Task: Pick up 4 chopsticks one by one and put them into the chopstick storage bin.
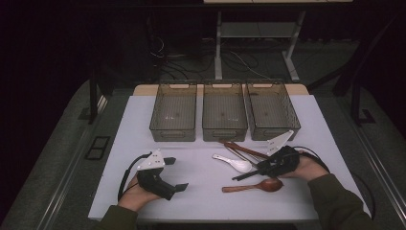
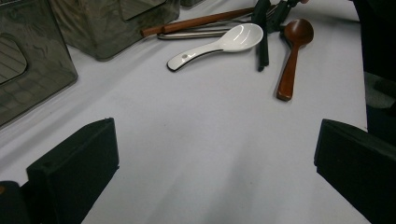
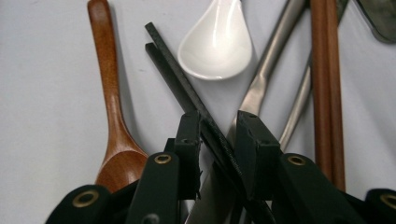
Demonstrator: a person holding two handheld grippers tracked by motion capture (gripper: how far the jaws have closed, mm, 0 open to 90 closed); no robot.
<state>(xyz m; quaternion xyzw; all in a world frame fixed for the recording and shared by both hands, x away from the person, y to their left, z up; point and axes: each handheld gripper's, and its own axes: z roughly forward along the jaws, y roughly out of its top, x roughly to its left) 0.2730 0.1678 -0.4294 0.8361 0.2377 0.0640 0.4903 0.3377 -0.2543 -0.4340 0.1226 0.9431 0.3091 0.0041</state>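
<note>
My right gripper [image 1: 262, 168] [image 3: 218, 119] lies low over a cluster of utensils at the table's front right, shut on a pair of black chopsticks [image 1: 243, 175] [image 3: 175, 74] that cross slantwise between its jaws. Beside them lie a white ceramic spoon [image 1: 235, 164] [image 3: 217, 44], a wooden spoon [image 1: 258, 186] [image 3: 112, 107], brown wooden chopsticks [image 1: 242, 148] [image 3: 327, 93] and metal chopsticks [image 3: 268, 70]. My left gripper [image 1: 176, 173] [image 2: 215, 154] rests at the front left, open, nothing between its jaws. Its view looks across bare table to the white spoon [image 2: 233, 39] and wooden spoon [image 2: 292, 56].
Three see-through grey bins stand side by side at the back of the white table [image 1: 206, 201]: left [image 1: 172, 134], middle [image 1: 224, 134], right [image 1: 275, 132], with nothing visible inside. Beyond the table, cables and a desk frame [image 1: 218, 43] sit on the dark floor.
</note>
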